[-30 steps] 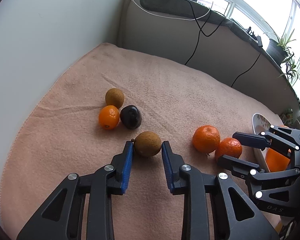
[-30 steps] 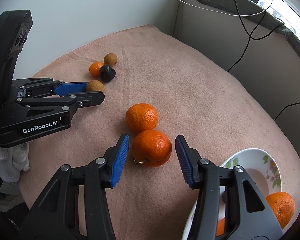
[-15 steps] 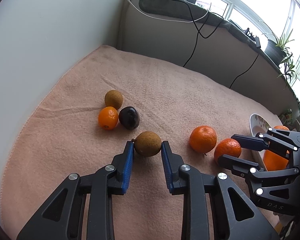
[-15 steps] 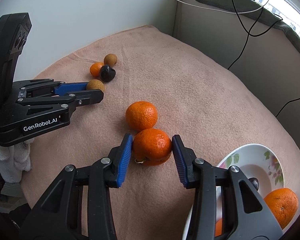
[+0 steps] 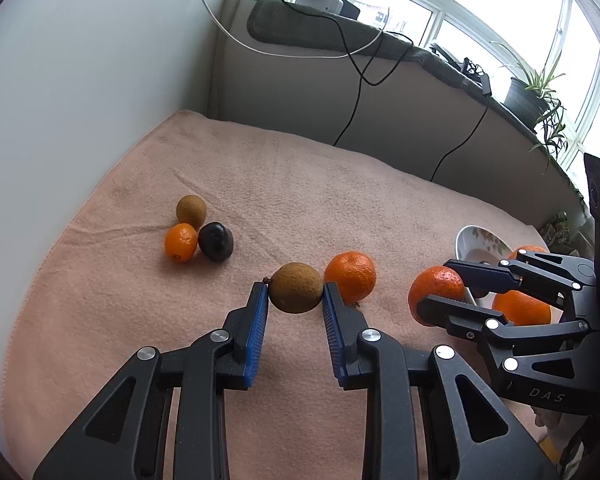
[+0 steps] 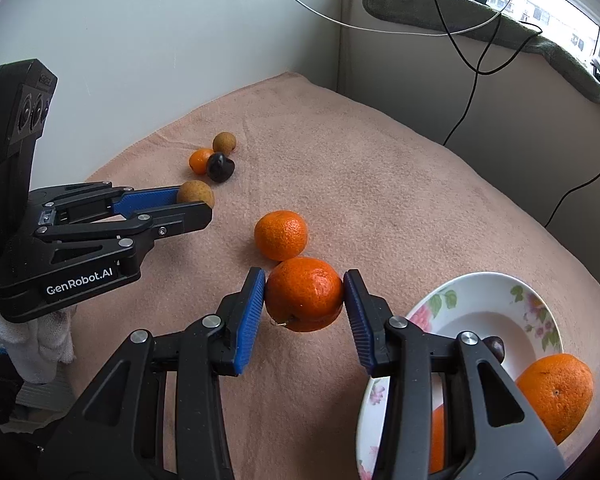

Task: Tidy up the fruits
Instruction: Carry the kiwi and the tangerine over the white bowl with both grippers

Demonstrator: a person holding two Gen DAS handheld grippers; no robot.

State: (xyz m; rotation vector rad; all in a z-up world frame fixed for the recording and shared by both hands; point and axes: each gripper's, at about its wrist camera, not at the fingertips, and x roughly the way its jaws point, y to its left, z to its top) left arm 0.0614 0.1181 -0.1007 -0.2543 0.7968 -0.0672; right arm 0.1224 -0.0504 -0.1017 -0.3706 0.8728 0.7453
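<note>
My left gripper [image 5: 295, 289] is shut on a small brown round fruit [image 5: 296, 288], held just above the pink cloth [image 5: 300, 184]. My right gripper [image 6: 304, 300] is shut on an orange mandarin [image 6: 305, 300], lifted off the cloth beside a second mandarin [image 6: 281, 234] that still lies there. In the left wrist view the right gripper [image 5: 444, 288] with its mandarin [image 5: 436, 289] hangs in front of a flowered white bowl [image 5: 476, 240]. The bowl [image 6: 496, 292] holds another mandarin [image 6: 556, 390] and a dark fruit [image 6: 496, 347], partly hidden by my fingers.
A brown fruit [image 5: 191, 210], a small orange fruit [image 5: 181, 242] and a dark fruit [image 5: 216, 241] cluster at the cloth's far left. A white wall [image 5: 80, 80] borders the left; a ledge with cables [image 5: 360, 72] and potted plants [image 5: 534, 88] runs behind.
The right jaws closed on the mandarin. Both grippers then rose and lifted their fruits off the cloth, the right one drawing nearer the bowl.
</note>
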